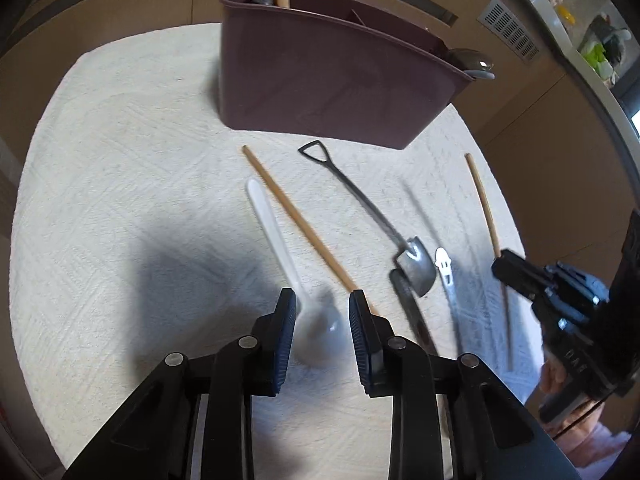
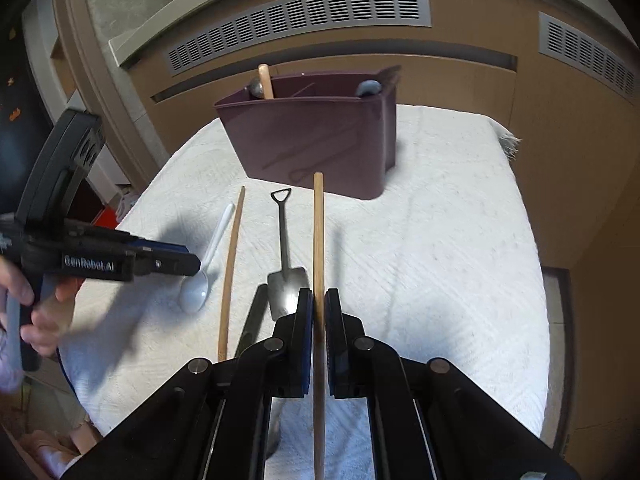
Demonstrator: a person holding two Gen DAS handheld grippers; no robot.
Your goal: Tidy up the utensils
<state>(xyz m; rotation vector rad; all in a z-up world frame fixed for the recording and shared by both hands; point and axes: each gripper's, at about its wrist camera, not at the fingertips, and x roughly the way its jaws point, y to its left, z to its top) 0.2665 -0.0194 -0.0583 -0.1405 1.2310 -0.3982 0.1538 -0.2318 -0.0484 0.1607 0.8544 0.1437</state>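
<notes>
On the white cloth (image 2: pixel 440 240), right gripper (image 2: pixel 319 300) pinches a wooden chopstick (image 2: pixel 318 232) aimed at the maroon holder (image 2: pixel 312 140) at 12 o'clock, prob. for dropping in; left gripper (image 1: pixel 322 304) straddles the white plastic spoon (image 1: pixel 276 240), pads w/o contact.
</notes>
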